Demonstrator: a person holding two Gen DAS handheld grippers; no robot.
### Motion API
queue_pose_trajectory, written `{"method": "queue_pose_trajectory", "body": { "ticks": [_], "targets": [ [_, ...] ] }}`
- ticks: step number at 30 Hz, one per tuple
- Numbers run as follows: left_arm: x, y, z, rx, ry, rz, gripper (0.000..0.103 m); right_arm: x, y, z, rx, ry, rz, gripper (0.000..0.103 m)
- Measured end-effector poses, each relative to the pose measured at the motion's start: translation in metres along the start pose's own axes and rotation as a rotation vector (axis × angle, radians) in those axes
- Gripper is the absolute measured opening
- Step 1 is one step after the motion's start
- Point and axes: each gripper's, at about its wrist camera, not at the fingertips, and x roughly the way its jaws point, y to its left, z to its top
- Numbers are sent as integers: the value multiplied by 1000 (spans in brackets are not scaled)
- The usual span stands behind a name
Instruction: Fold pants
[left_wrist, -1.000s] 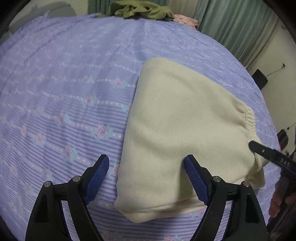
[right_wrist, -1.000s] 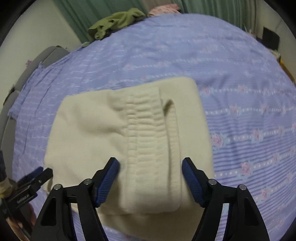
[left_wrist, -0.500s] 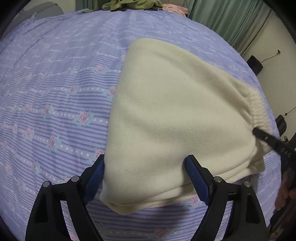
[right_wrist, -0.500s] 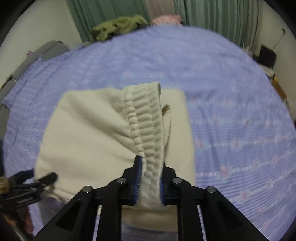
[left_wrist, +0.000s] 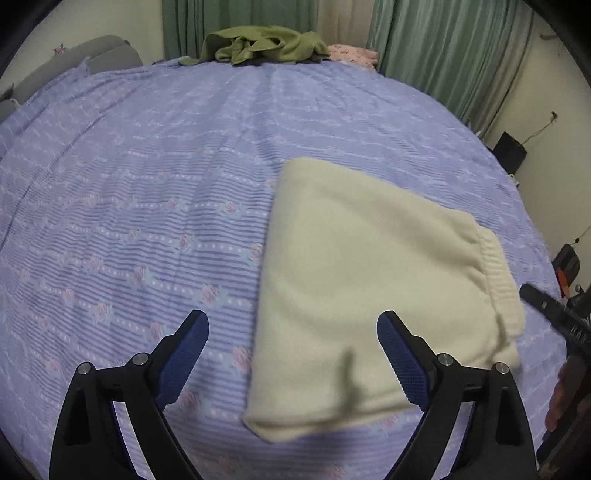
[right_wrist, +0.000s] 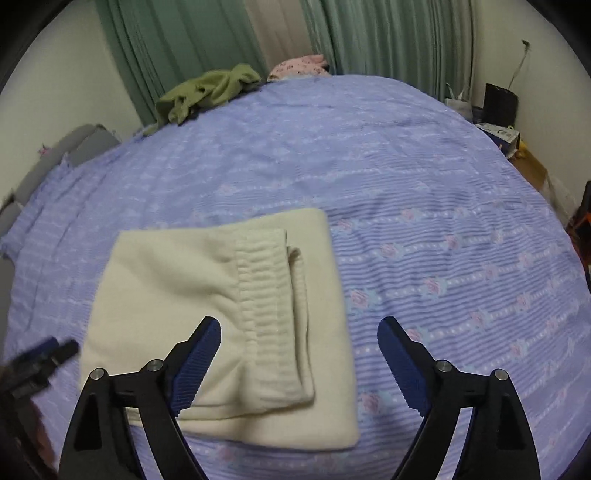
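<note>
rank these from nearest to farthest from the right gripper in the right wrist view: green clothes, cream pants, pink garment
From the right gripper, whose jaws are opening with nothing clamped between them:
1. Cream pants: folded on the bed just below and left of the jaws.
2. Green clothes: heaped at the far edge, left.
3. Pink garment: at the far edge, slightly beyond the green clothes.

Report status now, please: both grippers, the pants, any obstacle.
Left gripper and right gripper opening, nothing held. Cream pants folded flat on bedsheet. No obstacle near.
</note>
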Motion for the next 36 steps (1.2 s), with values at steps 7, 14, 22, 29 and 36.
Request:
{"method": "queue_pose_trajectory", "body": {
  "ticks": [7,14,22,29,36],
  "targets": [
    [32,14,5,-71,69,-65,93,52,-20,-8,82,130,32,88],
    [59,5,-1,-37,127,-101,93,70,-39,-21,184,171,128,89],
    [89,-2,3,-62,187,-208,91,86,-45,-28,236,195,214,89],
    [77,-6,5,-94,190,-203,53,99,-44,-21,257,225,288,74],
    [38,-6,19,-120,137,-199,29,67,-16,-2,177,200,242,34]
  ]
}}
